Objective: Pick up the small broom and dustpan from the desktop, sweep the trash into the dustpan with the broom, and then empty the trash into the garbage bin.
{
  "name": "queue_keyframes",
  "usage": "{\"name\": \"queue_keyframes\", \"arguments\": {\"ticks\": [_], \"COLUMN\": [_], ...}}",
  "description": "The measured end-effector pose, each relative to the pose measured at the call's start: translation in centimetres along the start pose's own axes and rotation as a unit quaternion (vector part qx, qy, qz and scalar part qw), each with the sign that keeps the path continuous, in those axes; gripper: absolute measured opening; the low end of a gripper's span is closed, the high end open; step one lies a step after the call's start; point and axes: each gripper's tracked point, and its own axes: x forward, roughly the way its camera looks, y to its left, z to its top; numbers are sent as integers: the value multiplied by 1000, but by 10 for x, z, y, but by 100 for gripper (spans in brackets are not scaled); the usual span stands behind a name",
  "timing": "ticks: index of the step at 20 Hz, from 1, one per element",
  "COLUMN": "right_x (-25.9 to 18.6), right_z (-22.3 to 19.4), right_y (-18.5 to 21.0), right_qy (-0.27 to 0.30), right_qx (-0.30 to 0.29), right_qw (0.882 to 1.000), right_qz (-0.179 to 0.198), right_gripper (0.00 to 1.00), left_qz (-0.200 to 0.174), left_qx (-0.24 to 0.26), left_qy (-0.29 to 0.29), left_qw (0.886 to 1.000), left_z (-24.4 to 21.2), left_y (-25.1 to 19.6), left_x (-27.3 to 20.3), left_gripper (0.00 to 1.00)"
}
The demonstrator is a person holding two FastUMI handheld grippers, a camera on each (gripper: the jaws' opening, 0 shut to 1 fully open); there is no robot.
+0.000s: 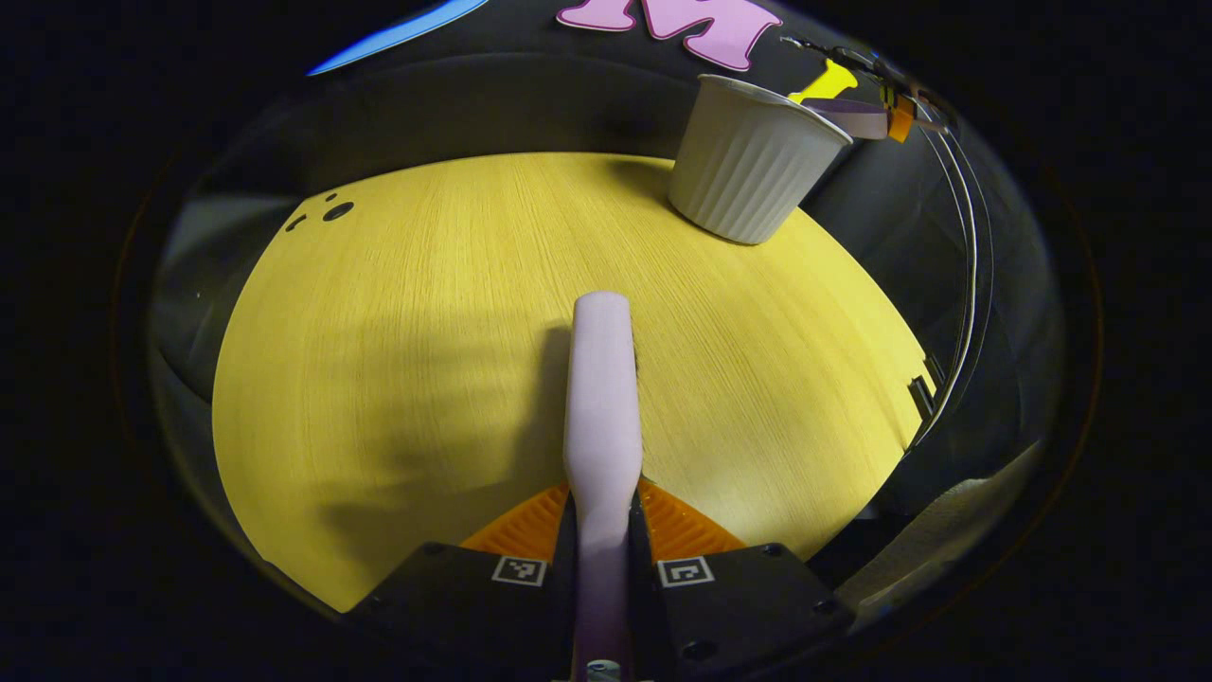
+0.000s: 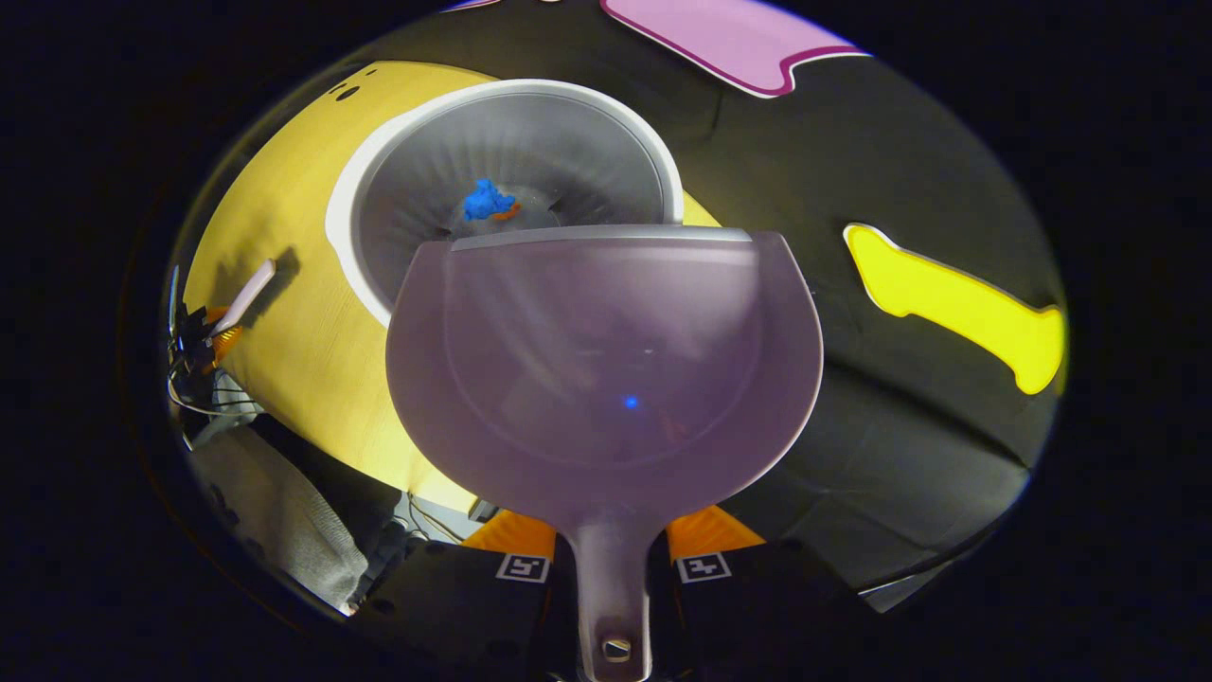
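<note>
1. Dustpan [image 2: 606, 369] is tipping over the bin [image 2: 511, 161], the right claw [image 2: 611, 559] clenching its handle.
2. Trash [image 2: 488, 201] is lying inside the bin.
3. Left claw [image 1: 603, 530] is gripping the broom [image 1: 602, 398] over the desk [image 1: 398, 379].
4. Keeping the pan's lip inside the rim should be helping.

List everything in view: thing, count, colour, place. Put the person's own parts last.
table: one, yellow wood grain, under both tools.
garbage bin: one, white, ribbed, at the table's far edge.
trash: one blue clump with a bit of orange, on the bin's bottom.
dustpan: one, translucent purple, held over the bin's near rim, handle between the right tool's fingers.
broom: one, pale pink handle showing, between the left tool's fingers, above the table.
cables: a few, thin, grey, off the table's right side.
left tool: one, shut on the broom.
right tool: one, shut on the dustpan.
sleeve: one, grey, behind the far tool.
</note>
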Motion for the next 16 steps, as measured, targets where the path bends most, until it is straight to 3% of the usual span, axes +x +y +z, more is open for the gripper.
{"name": "queue_keyframes", "arguments": {"ticks": [3,9,16], "right_x": [-2,-25,-52], "right_z": [-1,-16,-57], "right_y": [-2,2,64], "right_qy": [-26,-144,-250], "right_qx": [12,37,57], "right_qw": [1000,988,963], "right_qz": [4,28,79], "right_gripper": [34,34,34], "left_qz": [3,13,30], "left_qx": [5,10,14], "left_qy": [-3,-6,-3], "left_qw": [1000,1000,999], "left_z": [3,10,14], "left_y": [3,8,12], "left_x": [0,-1,-5], "left_gripper": [29,28,28]}}
